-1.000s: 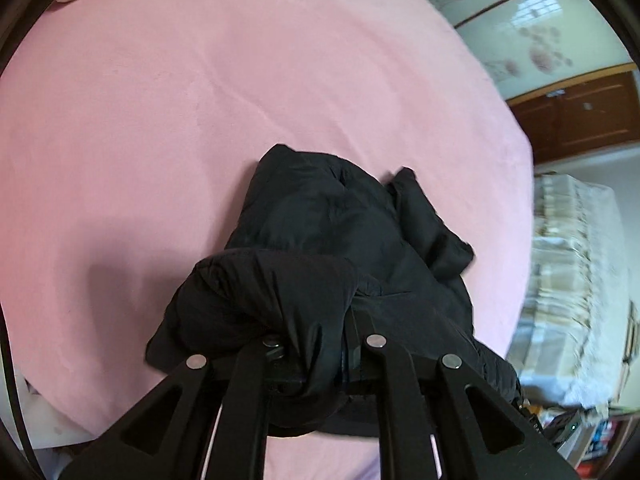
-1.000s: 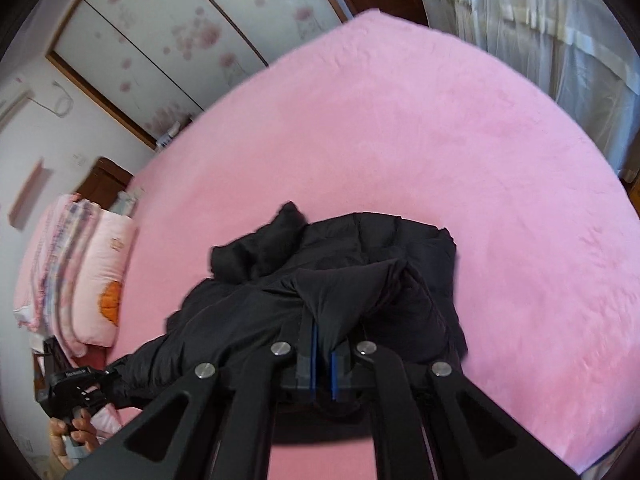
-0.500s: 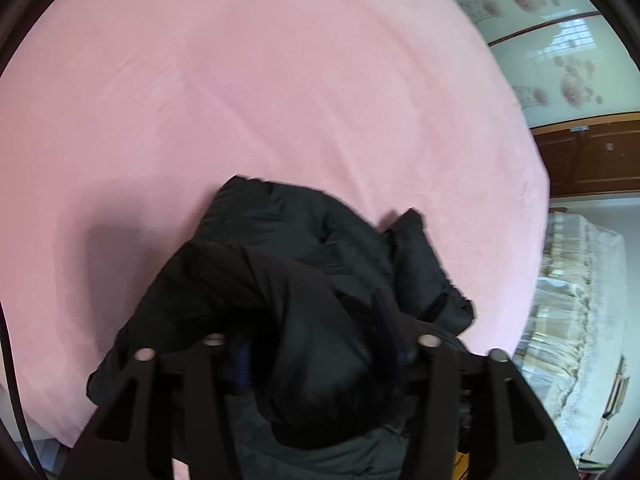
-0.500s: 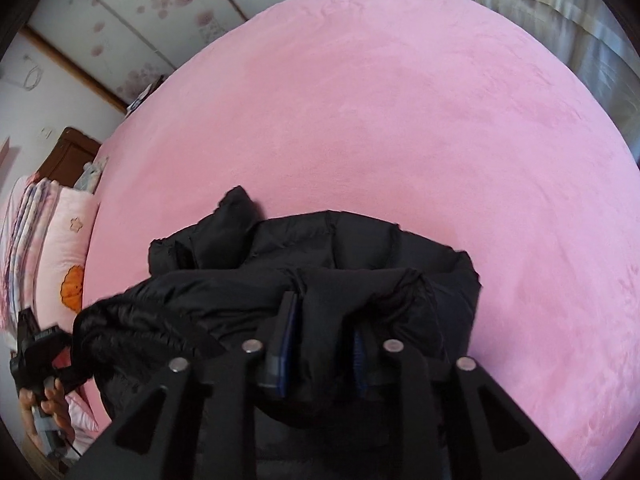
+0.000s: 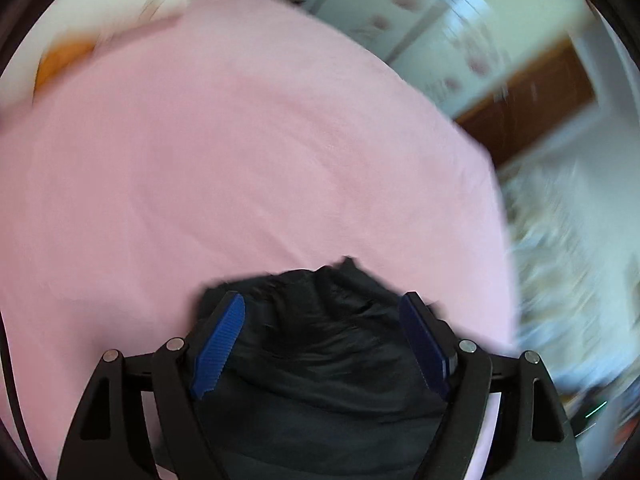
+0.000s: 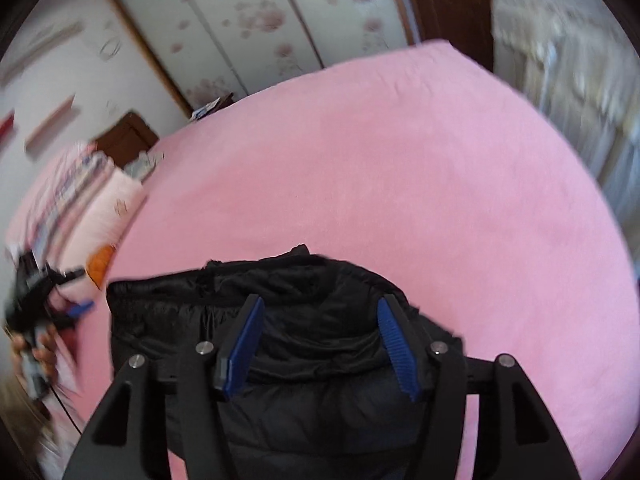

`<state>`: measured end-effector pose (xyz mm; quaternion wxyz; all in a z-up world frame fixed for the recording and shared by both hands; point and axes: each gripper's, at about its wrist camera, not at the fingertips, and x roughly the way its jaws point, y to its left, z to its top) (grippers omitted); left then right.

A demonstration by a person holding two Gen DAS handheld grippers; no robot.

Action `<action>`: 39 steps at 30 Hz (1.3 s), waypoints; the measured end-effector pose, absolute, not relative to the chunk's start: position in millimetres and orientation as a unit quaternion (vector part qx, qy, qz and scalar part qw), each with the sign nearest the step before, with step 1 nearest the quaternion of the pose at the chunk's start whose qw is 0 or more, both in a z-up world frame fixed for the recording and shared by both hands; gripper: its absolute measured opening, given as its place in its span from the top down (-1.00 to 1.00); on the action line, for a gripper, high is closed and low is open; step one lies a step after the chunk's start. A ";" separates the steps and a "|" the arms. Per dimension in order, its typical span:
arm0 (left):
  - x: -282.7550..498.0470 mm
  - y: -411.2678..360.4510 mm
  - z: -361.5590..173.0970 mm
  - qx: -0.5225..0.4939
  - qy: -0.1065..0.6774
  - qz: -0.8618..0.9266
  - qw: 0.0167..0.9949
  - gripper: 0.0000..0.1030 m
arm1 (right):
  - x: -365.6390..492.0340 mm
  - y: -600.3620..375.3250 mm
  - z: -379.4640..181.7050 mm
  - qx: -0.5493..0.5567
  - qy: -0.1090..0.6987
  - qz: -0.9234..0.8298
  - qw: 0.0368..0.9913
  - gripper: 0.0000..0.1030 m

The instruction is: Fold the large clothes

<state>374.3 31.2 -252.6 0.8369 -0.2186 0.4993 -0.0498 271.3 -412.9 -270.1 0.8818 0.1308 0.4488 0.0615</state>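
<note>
- Left claw [image 5: 322,306]: jaws stand apart and have just been opening; the blue ribbed pads [image 5: 218,346] are seen on either side of the black puffer jacket [image 5: 320,360], and neither pad is seen pressing on it.
- The jacket is seen below and between the left claw's fingers, bunched in a rounded heap whose top edge reaches just past the fingertips.
- Right claw [image 6: 320,308]: jaws likewise apart, having just been opening; the jacket [image 6: 312,360] lies under and between its blue pads [image 6: 240,352], with a gap showing on both sides of the fabric fold.
- In the right wrist view the jacket is spread wider to the left of the claw than to its right; quilted stitching is made out on the near part.
- The jacket rests on a pink bed cover [image 6: 400,180], which stretches away ahead of both claws.
- Far left of the right claw, the left claw [image 6: 78,308] is glimpsed, gripped by a hand [image 6: 40,356]; detail is blurred.
- A pink pillow with an orange patch [image 6: 104,232] is noted to the left, beyond the jacket.
- Sliding wardrobe doors with a floral print [image 6: 256,24] are seen far ahead of the right claw.
- Both views are smeared by motion at the edges.
</note>
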 end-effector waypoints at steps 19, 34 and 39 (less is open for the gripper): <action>427.3 -85.6 -326.2 0.221 0.499 -0.219 0.809 0.14 | 330.4 -360.5 -336.3 -0.083 0.492 0.086 0.862 -0.15; 459.9 -45.8 -320.1 0.137 0.491 -0.099 0.855 0.94 | 344.1 -406.2 -341.9 0.063 0.464 0.021 0.883 0.93; 490.9 -46.7 -355.9 0.104 0.514 -0.035 0.851 0.94 | 363.2 -409.7 -367.9 0.088 0.479 -0.009 0.873 0.93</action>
